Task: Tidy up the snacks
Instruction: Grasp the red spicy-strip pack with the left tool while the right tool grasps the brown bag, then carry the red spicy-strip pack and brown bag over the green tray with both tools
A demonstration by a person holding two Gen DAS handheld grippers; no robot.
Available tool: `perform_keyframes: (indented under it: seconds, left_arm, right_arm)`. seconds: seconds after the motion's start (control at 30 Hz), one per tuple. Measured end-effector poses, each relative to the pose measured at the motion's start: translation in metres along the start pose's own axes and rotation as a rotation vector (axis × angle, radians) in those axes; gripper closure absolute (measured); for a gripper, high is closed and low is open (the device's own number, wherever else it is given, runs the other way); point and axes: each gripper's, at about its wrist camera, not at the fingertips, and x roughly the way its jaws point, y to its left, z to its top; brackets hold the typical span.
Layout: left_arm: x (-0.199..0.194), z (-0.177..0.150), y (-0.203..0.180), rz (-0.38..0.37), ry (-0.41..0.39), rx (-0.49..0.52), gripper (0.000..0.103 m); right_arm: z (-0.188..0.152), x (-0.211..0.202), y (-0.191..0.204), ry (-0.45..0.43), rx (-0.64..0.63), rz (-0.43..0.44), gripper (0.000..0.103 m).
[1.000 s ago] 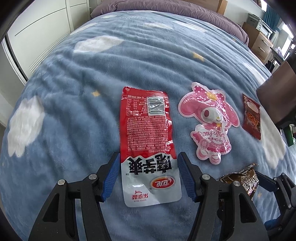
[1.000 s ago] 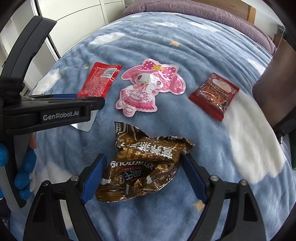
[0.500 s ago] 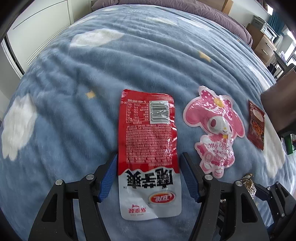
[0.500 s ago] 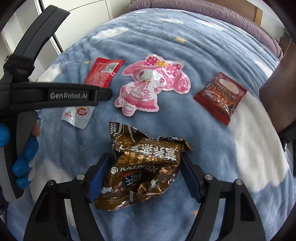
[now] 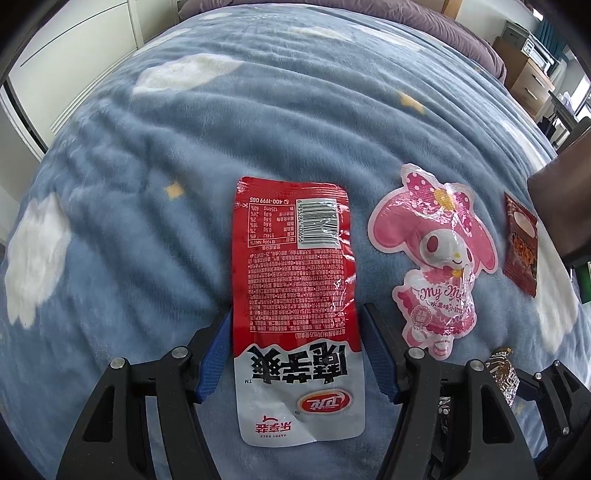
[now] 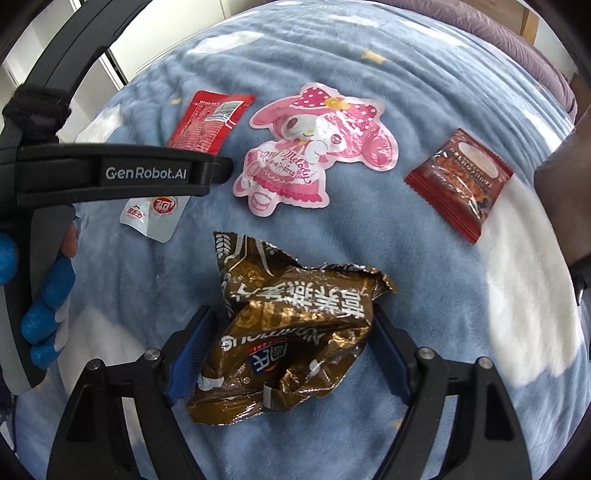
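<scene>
Left wrist, hand-held gripper [image 5: 295, 350] straddling red packet [image 5: 295, 280]

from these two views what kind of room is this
Most likely a bedroom. The snacks lie on a bed covered by a blue fleece blanket printed with clouds and stars, purple bedding sits at its far end, and a wooden chest of drawers stands beside it.

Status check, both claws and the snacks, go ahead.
Left claw open, straddling flat red-and-white packet. Right claw shut on crumpled brown foil bag. Nothing blocking.
</scene>
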Motion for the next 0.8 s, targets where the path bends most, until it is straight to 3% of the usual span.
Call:
perform_keyframes:
  seconds: [0.13, 0.17, 0.27, 0.33, 0.4, 0.5, 0.8]
  left_arm:
    - [-0.003, -0.001, 0.002, -0.003, 0.000, -0.008, 0.047]
    - [-0.004, -0.001, 0.003, -0.008, 0.002, -0.012, 0.047]
    - [-0.005, 0.000, 0.006, -0.013, 0.003, -0.019, 0.048]
    - [-0.007, 0.000, 0.008, -0.007, -0.003, -0.021, 0.062]
    - [-0.012, -0.001, 0.009, -0.022, -0.011, -0.020, 0.073]
    - [-0.017, -0.002, 0.010, -0.040, -0.019, -0.020, 0.079]
    - [-0.053, -0.015, 0.020, -0.039, -0.072, -0.016, 0.085]
  right_arm:
    - [0.000, -0.003, 0.000, -0.017, 0.007, -0.015, 0.002]
    - [-0.001, -0.005, -0.002, -0.021, 0.011, -0.013, 0.015]
    - [-0.002, -0.012, -0.007, -0.037, 0.026, -0.013, 0.032]
    - [-0.003, -0.016, -0.009, -0.046, 0.022, -0.012, 0.047]
    - [-0.007, -0.023, -0.010, -0.052, 0.023, -0.007, 0.054]
    - [-0.011, -0.028, -0.014, -0.062, 0.033, 0.004, 0.062]
    - [-0.016, -0.056, -0.018, -0.109, 0.049, -0.008, 0.063]
